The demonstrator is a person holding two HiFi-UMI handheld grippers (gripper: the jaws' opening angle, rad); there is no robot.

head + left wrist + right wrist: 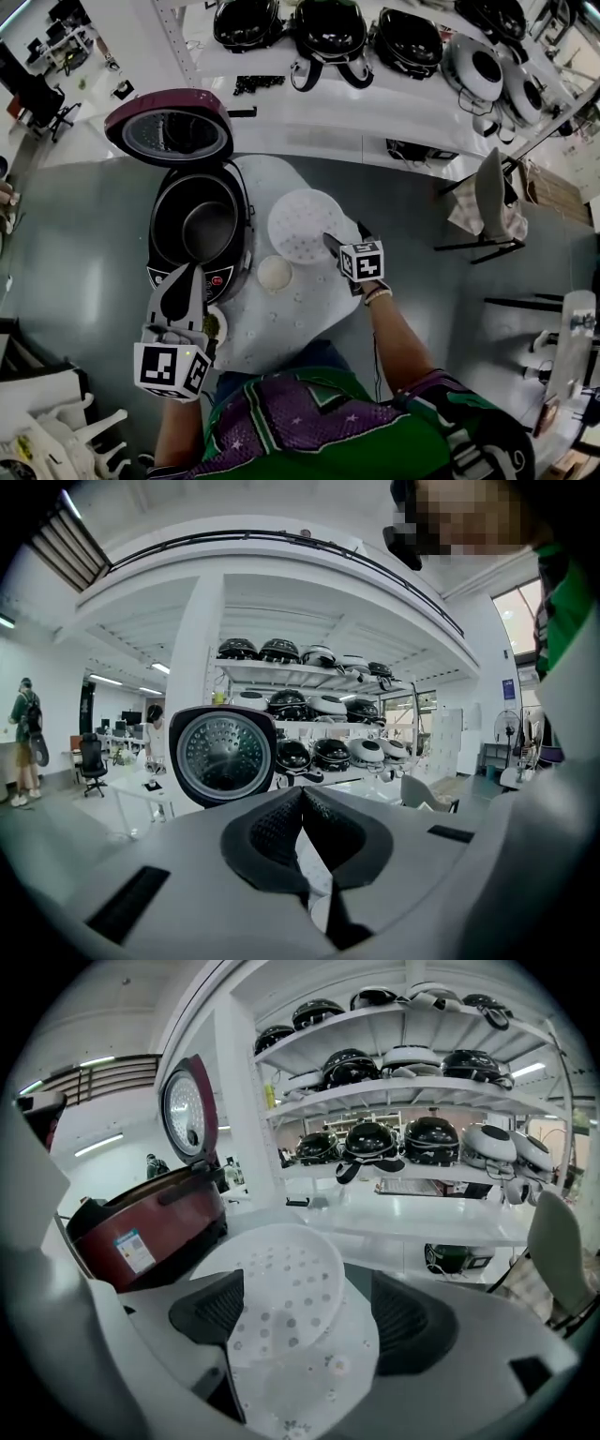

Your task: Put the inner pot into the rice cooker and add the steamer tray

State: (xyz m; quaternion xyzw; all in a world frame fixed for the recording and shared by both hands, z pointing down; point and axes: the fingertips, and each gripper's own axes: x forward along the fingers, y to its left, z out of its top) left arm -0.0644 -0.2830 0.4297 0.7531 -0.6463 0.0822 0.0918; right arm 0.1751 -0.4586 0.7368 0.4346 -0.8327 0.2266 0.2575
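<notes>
Head view is showing the rice cooker (199,230) sitting at centre left of the frame on a round white table (281,323), with its lid (169,127) standing open and the inner pot (208,228) already lying inside. The steamer tray (305,225) (white, dotted with holes) is resting on the table just right of the cooker. The right gripper (334,246) is reaching at the tray's lower right rim, its jaws standing wide around the tray without pressing on it. The left gripper (190,281) is hovering by the cooker's front edge, jaws pressed together and holding nothing.
</notes>
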